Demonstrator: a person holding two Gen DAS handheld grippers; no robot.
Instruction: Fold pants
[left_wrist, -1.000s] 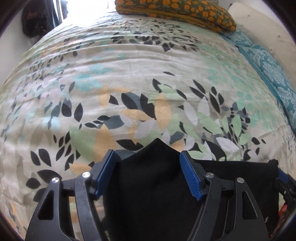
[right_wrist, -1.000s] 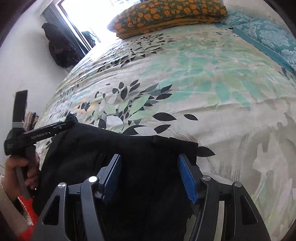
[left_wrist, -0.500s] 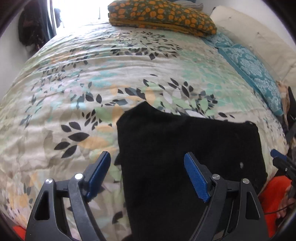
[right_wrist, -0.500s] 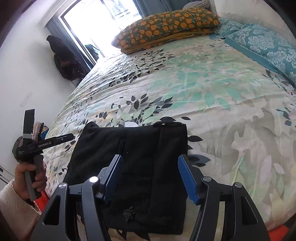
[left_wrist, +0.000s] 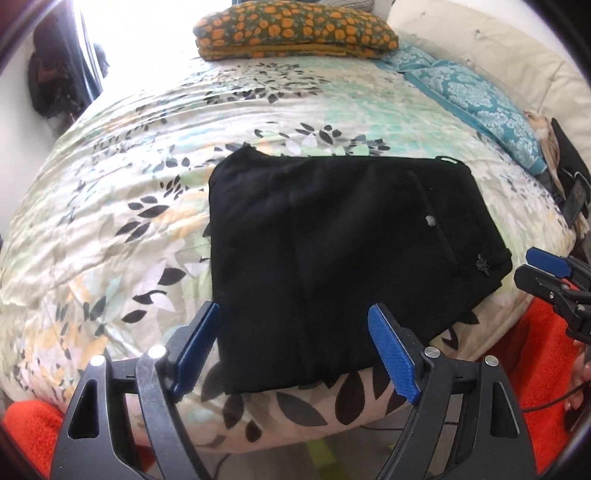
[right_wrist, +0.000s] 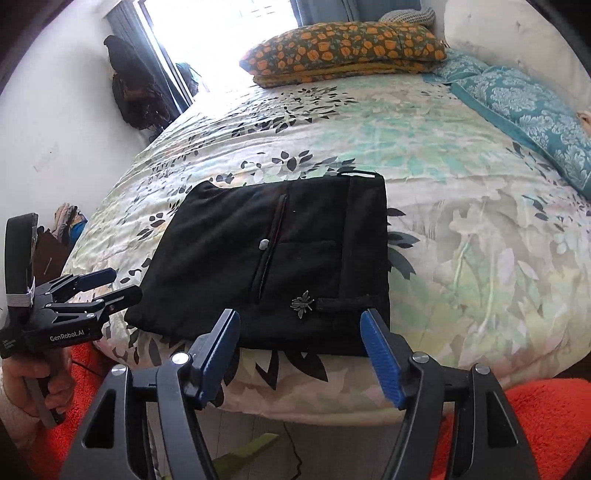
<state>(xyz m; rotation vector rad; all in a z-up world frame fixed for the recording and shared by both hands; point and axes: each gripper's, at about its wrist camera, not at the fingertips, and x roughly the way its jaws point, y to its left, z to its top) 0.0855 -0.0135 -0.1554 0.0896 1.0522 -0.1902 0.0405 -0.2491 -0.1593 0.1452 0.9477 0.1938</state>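
The black pants lie folded into a flat rectangle near the front edge of the bed, with a silver bee pin and a small button on top. My left gripper hangs open above the pants' near edge, clear of the cloth. My right gripper hovers over the near right corner of the pants; its jaws are opening and nothing is between them. Each wrist view shows the other tool at its side: the right gripper and the left gripper, held by a hand.
A leaf-patterned bed cover spreads under the pants. An orange-flowered pillow lies at the far end and a teal pillow along the right. Dark clothes hang by the window. Red fuzzy fabric and floor show below the bed edge.
Both grippers have drawn back and up from the pants, which now show whole as a folded rectangle. The right jaws stand a little wider.
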